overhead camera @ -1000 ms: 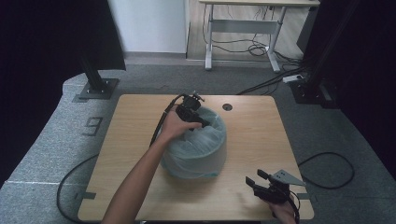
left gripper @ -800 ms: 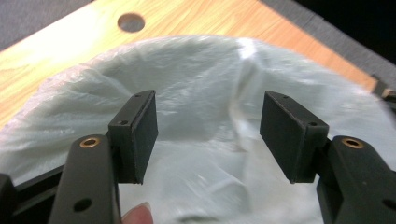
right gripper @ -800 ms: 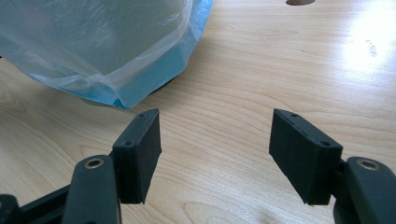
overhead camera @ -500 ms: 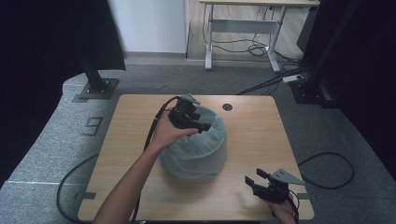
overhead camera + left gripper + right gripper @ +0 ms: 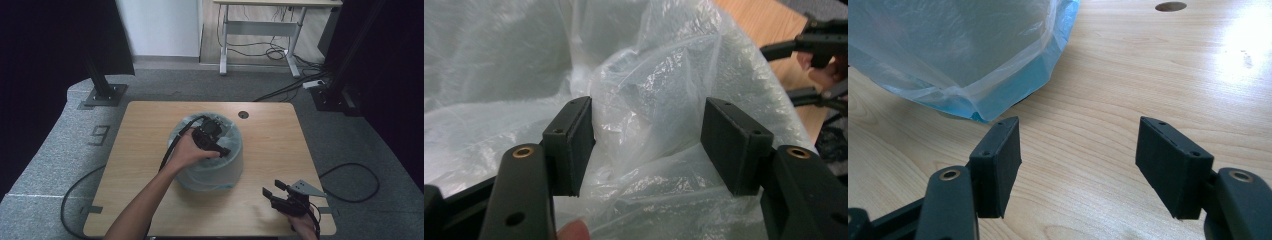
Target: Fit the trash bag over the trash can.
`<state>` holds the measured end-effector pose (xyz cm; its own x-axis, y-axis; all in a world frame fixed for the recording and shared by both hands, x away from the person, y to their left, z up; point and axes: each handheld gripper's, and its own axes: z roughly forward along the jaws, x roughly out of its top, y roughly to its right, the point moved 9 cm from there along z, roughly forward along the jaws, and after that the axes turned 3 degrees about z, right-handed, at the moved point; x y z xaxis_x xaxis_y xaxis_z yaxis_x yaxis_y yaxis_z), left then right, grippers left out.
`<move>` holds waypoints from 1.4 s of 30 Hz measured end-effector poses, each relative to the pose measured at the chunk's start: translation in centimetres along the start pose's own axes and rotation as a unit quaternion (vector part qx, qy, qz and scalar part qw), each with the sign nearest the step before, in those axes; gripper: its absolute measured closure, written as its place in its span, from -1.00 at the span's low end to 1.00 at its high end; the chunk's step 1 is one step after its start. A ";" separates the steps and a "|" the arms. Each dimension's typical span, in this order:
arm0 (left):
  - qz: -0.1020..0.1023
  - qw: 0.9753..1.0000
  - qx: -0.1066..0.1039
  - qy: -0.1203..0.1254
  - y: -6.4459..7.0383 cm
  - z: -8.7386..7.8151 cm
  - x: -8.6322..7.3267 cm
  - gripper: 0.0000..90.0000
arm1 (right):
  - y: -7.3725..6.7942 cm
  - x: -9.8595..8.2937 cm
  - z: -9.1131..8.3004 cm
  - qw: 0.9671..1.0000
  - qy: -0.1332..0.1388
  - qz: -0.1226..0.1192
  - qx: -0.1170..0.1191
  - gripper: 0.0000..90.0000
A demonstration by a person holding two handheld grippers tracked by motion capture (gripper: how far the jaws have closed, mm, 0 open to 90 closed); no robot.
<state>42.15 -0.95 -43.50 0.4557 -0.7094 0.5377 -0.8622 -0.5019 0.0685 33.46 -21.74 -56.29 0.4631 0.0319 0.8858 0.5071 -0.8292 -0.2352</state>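
Grey carpet (image 5: 50, 150) surrounds a pale wooden tabletop (image 5: 275, 145) with a round hole (image 5: 243, 114) near its far edge; a white-legged desk (image 5: 260, 35) stands beyond, cables beneath it. A round bin (image 5: 225, 167) sits mid-tabletop, lined with a thin, crinkled, translucent plastic bag (image 5: 649, 100) that looks pale blue down the outside. The left claw (image 5: 214, 142) is over the bin's mouth, jaws wide apart on either side of a raised fold of bag, gripping nothing. The right claw (image 5: 272, 192) is near the front right corner, well apart from the bin, jaws spread and empty.
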 end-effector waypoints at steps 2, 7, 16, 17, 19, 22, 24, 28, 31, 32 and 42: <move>0.000 1.000 0.000 -0.008 0.0 0.1 -0.1 -0.16 | 0.0 0.0 0.0 1.000 0.000 0.000 0.000 -0.25; 0.003 1.000 -0.003 -0.008 0.1 0.1 -0.1 -0.15 | -0.1 0.1 0.0 1.000 0.000 -0.001 0.001 -0.25; 0.000 0.998 0.004 0.059 0.0 -3.8 -0.3 -0.16 | 0.0 0.0 -0.1 1.000 0.000 0.001 0.001 -0.25; -0.001 0.998 0.008 0.063 0.0 -4.4 -0.5 -0.15 | 0.1 0.1 -0.1 1.000 0.000 0.001 0.000 -0.25; -0.003 0.998 0.014 0.063 -0.3 -5.3 -1.2 -0.15 | 0.2 0.1 -0.2 1.000 0.003 0.006 0.001 -0.25; -0.009 0.998 0.022 0.054 -0.8 -5.9 -2.3 -0.15 | 0.3 0.3 -0.2 1.000 0.005 0.010 0.001 -0.25; -0.013 0.999 0.025 0.045 -1.1 -5.9 -3.1 -0.15 | 0.3 0.3 -0.3 1.000 0.006 0.011 0.002 -0.25; -0.015 0.999 0.022 0.027 -1.3 -5.2 -4.2 -0.15 | 0.2 0.3 -0.1 1.000 0.004 0.011 0.003 -0.25; -0.013 1.000 0.016 0.015 -1.2 -4.3 -4.7 -0.15 | 0.2 0.2 0.0 1.000 0.001 0.010 0.004 -0.25; -0.013 1.000 0.015 0.011 -1.2 -4.0 -4.8 -0.15 | 0.3 0.2 0.0 1.000 0.000 0.010 0.004 -0.25; -0.017 1.000 0.014 0.005 -1.6 -3.9 -5.2 -0.15 | 0.4 0.5 -0.3 1.000 0.007 0.023 0.011 -0.25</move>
<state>40.26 5.44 -43.16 0.4820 -0.6864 0.5445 -0.8395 -0.5397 0.0630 33.68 -22.19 -55.82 0.4762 -0.0129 0.8793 0.5016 -0.8173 -0.2837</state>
